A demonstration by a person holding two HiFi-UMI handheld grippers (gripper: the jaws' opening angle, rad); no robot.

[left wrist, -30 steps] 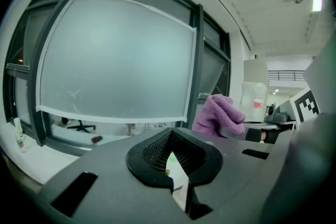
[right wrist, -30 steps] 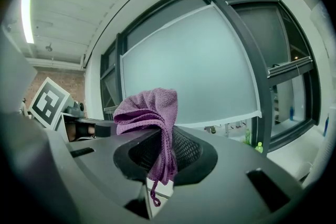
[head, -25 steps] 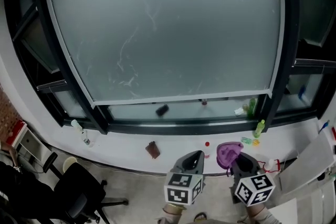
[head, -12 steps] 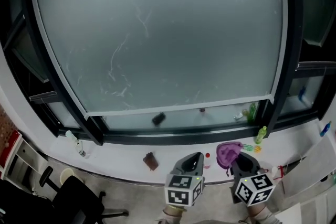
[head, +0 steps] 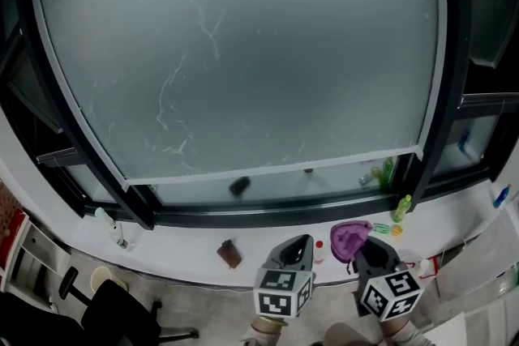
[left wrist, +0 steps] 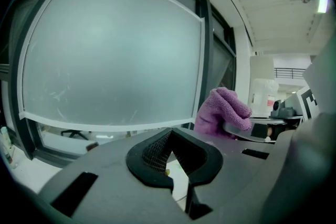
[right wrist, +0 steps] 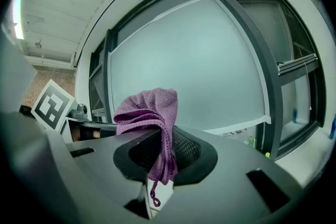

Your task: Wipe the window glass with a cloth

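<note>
Frosted window glass [head: 243, 53] fills most of the head view, edged with a pale strip and marked by thin whitish streaks on its left half. Around it runs a dark frame [head: 450, 53], and below it a white sill [head: 178, 235] stretches from side to side.

Both grippers are low in that view, side by side in front of the sill and pointed toward the window, well short of the glass. The left gripper [head: 302, 241] has its jaws drawn together with nothing between them, as its own view shows [left wrist: 170, 136].

The right gripper [head: 366, 245] is clamped on a purple cloth [head: 350, 237]. In the right gripper view [right wrist: 164, 136] the cloth [right wrist: 149, 110] bunches up above the jaw tips. A narrow fold and a thin loop of it hang down between the jaws, with the glass [right wrist: 194, 60] beyond. From the left gripper view the cloth [left wrist: 220, 113] shows to the right, apart from the glass [left wrist: 110, 55].

On the sill are a green bottle [head: 401, 207] at the right, a small brown thing [head: 229, 254] left of the grippers, and a pale bottle [head: 113, 227] far left.
</note>
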